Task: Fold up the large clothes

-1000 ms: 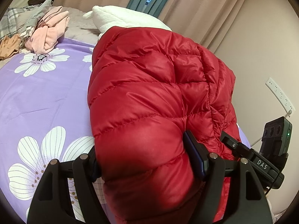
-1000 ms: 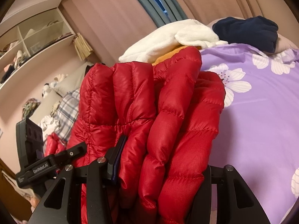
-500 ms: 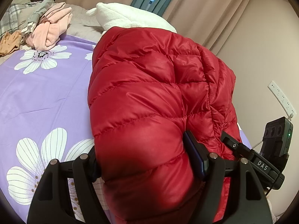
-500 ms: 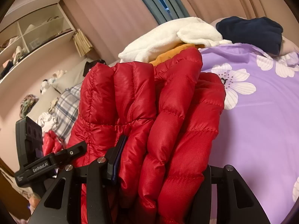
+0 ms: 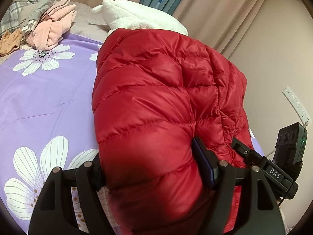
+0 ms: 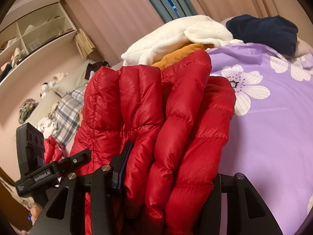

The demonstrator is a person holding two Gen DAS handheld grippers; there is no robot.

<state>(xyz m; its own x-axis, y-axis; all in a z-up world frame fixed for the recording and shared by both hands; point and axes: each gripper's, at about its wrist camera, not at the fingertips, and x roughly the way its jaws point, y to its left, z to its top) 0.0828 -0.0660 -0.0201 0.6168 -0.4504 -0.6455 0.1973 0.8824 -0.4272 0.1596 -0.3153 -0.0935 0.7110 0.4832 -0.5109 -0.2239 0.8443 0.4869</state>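
1. The red puffer jacket (image 5: pixel 148 105) was bunched up over the purple flowered bedspread (image 5: pixel 45 101).
2. One thick fold was clamped by the left gripper (image 5: pixel 152 176).
3. Another bundle (image 6: pixel 172 137) was squeezed in the right gripper (image 6: pixel 168 180).
4. A white fleece (image 6: pixel 176 39) was piled just behind.

Red puffer jacket (image 6: pixel 156 137) bunched between right gripper (image 6: pixel 166 178) fingers (image 6: pixel 121 168).

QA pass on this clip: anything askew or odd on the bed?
Nothing damaged. The red down jacket is bunched thickly in both hand-held grippers, left and right; unfolded clothes sit heaped at the bed's far edge.
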